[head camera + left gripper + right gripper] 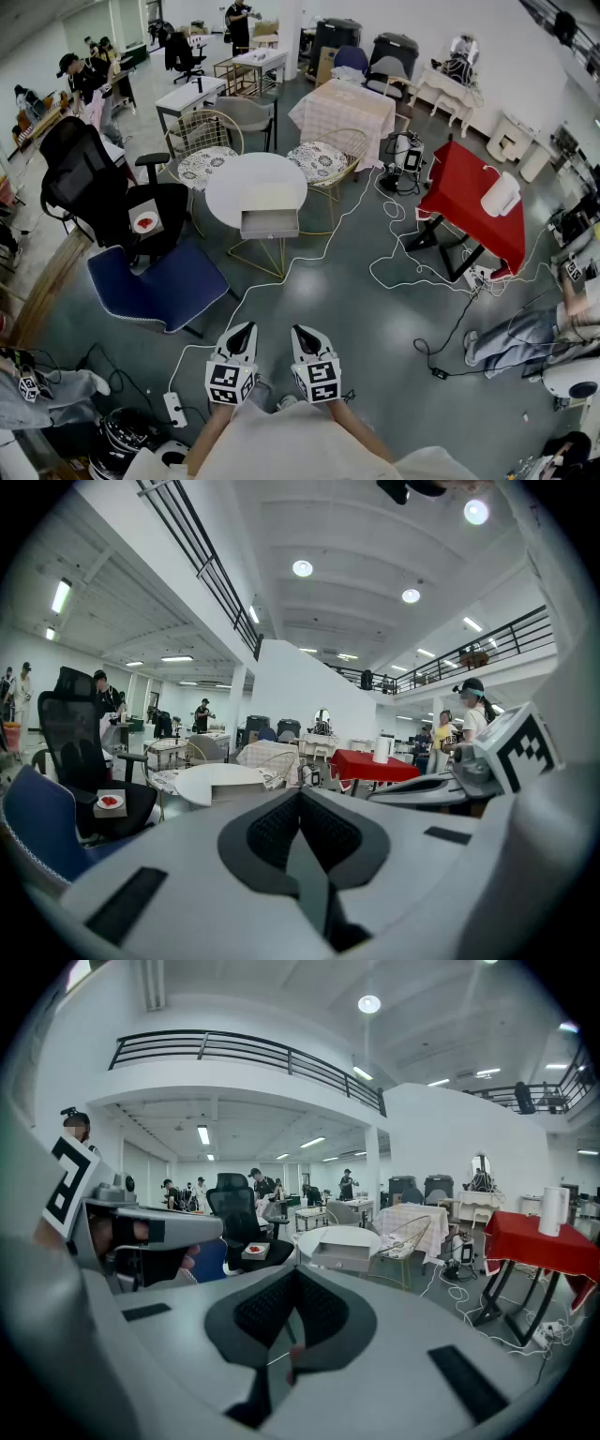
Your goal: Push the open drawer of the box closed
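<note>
Unstarted: drawer open on box, far from left hand-held gripper and right hand-held gripper, both closed, empty

Drawer interior too small to tell

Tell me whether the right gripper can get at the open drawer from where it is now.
Probably not yet. The right gripper sits near the person's body; the drawer juts from the box on the round table, far across the floor. Only a cable lies between, so stepping forward should do.
</note>
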{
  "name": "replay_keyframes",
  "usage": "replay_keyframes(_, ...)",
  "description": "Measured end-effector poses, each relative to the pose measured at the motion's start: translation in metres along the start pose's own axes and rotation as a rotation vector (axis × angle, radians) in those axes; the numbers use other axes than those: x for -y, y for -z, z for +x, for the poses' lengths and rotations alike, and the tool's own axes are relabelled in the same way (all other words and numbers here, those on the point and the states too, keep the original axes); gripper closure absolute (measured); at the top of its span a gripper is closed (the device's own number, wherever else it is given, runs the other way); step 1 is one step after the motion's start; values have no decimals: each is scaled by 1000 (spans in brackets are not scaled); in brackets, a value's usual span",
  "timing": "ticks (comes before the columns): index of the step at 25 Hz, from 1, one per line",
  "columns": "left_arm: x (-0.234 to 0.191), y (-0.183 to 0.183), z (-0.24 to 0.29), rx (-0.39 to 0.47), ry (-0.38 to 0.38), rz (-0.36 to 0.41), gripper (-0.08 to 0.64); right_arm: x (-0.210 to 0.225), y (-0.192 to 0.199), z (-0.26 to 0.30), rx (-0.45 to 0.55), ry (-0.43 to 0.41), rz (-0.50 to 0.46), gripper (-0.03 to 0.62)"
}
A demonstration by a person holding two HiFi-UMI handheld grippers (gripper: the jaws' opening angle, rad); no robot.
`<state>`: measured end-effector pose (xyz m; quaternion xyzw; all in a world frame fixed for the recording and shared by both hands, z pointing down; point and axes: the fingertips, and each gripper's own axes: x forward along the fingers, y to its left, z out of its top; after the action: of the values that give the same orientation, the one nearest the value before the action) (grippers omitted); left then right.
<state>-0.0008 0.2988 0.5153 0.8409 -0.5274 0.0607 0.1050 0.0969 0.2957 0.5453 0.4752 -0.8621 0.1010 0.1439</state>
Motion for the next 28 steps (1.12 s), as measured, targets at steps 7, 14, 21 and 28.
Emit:
replay_keyframes(7,5,0,1,2,-7,5,548,3,0,-4,6,-6,0,577)
replay_keyframes(14,10,0,1,3,-17,4,548,5,-1,-8,23,-30,19,577)
replay_keyframes(21,15,6,-1,3,-21,0,548,9,5,-12,20,-23,22,576)
replay_keyframes(28,14,11,7,-6,-12,-10,548,14,9,-7,8,-14,26,576)
